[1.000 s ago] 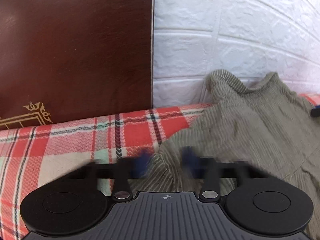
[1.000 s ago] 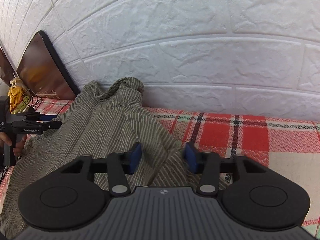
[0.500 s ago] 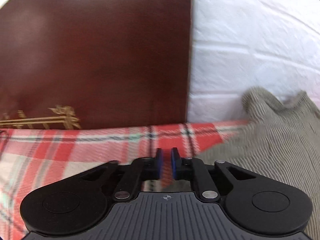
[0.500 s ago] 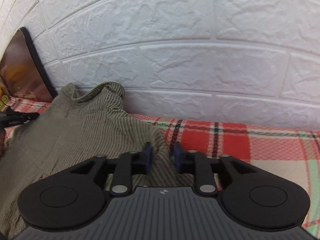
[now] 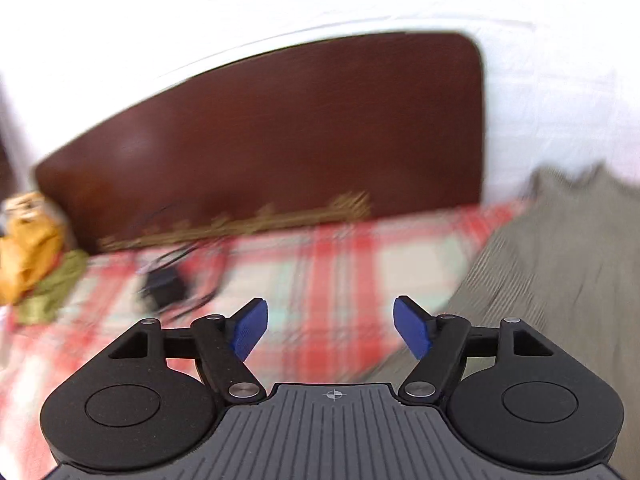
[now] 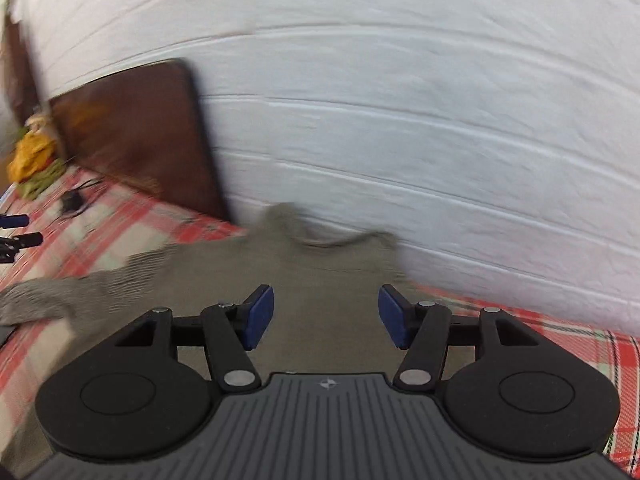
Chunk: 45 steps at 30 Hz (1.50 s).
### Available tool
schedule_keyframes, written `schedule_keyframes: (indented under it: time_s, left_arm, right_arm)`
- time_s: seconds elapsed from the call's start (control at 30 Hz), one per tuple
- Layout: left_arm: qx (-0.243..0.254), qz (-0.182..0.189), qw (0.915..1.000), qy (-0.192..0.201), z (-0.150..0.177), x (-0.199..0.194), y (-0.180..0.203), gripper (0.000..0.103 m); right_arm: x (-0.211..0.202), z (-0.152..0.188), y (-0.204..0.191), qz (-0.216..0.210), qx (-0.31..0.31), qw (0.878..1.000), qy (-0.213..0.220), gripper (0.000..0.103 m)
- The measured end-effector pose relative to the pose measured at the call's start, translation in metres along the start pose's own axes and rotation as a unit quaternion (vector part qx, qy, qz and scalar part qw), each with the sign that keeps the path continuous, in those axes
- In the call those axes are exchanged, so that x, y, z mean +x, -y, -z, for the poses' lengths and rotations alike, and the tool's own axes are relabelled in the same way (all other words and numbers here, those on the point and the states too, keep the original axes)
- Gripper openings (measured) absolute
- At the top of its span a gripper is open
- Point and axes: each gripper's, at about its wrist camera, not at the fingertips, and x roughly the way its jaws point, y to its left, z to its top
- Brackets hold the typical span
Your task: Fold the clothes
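An olive-grey striped garment (image 6: 312, 264) lies spread on the red plaid bed cover (image 6: 560, 320), its collar against the white wall. It also shows at the right of the left wrist view (image 5: 560, 248). My right gripper (image 6: 326, 316) is open and empty above the garment's middle. My left gripper (image 5: 330, 328) is open and empty over bare plaid cover (image 5: 320, 264), left of the garment. Its fingers (image 6: 16, 230) show at the far left of the right wrist view. Both views are motion-blurred.
A dark brown headboard (image 5: 280, 136) stands against the white brick-pattern wall (image 6: 440, 120). A small black device with a cable (image 5: 164, 284) lies on the cover near it. Yellow and green cloth items (image 5: 28, 256) sit at the far left.
Both grippers were nearly shut half a second ago and are now wide open and empty. Both have pulled back and swung left, so more bed and headboard show.
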Motion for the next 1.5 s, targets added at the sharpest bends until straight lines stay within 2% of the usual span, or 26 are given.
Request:
schedule_keyframes:
  time_s: [0.13,0.3,0.5,0.57,0.67,0.83,0.97,1.1,1.27,1.47,1.5]
  left_arm:
    - [-0.019,-0.042,0.9982,-0.038,0.046,-0.018,-0.051,0.081]
    - [-0.100,-0.075,0.9903,-0.062,0.099,-0.027,-0.126,0.081]
    - [-0.197,-0.029,0.9766,-0.083,0.150,-0.023,-0.182,0.082]
    - [-0.206,-0.014,0.9750,-0.083,0.158,-0.019,-0.186,0.082]
    - [-0.208,0.007,0.9744,-0.086,0.169,-0.012,-0.187,0.083]
    - [-0.195,0.036,0.9764,-0.085,0.179,-0.006,-0.175,0.087]
    - [-0.170,0.037,0.9821,-0.073,0.178,0.001,-0.165,0.088]
    - [-0.169,0.038,0.9827,-0.065,0.176,0.003,-0.159,0.087]
    - [-0.164,0.039,0.9837,-0.062,0.175,0.003,-0.155,0.084]
    - [-0.157,0.031,0.9854,-0.058,0.174,0.002,-0.150,0.070]
    - [-0.155,0.031,0.9858,-0.057,0.174,0.001,-0.149,0.059]
  right_arm:
    - [-0.004,-0.013,-0.077,-0.028,-0.078,0.996,-0.013,0.066]
    - [0.014,-0.023,-0.157,-0.044,-0.147,0.988,-0.030,0.066]
    - [0.058,-0.034,-0.204,-0.034,-0.186,0.980,-0.057,0.066]
    - [0.077,-0.039,-0.213,-0.026,-0.193,0.979,-0.066,0.066]
    - [0.110,-0.042,-0.219,0.013,-0.219,0.973,-0.077,0.066]
    - [0.161,-0.045,-0.214,0.047,-0.200,0.972,-0.115,0.063]
    - [0.187,-0.047,-0.213,0.032,-0.141,0.980,-0.136,0.062]
    - [0.202,-0.049,-0.215,0.008,-0.073,0.982,-0.172,0.062]
    - [0.216,-0.056,-0.222,0.027,-0.022,0.981,-0.191,0.063]
    - [0.230,-0.056,-0.225,0.071,0.013,0.978,-0.197,0.062]
    - [0.233,-0.054,-0.224,0.077,0.015,0.977,-0.201,0.061]
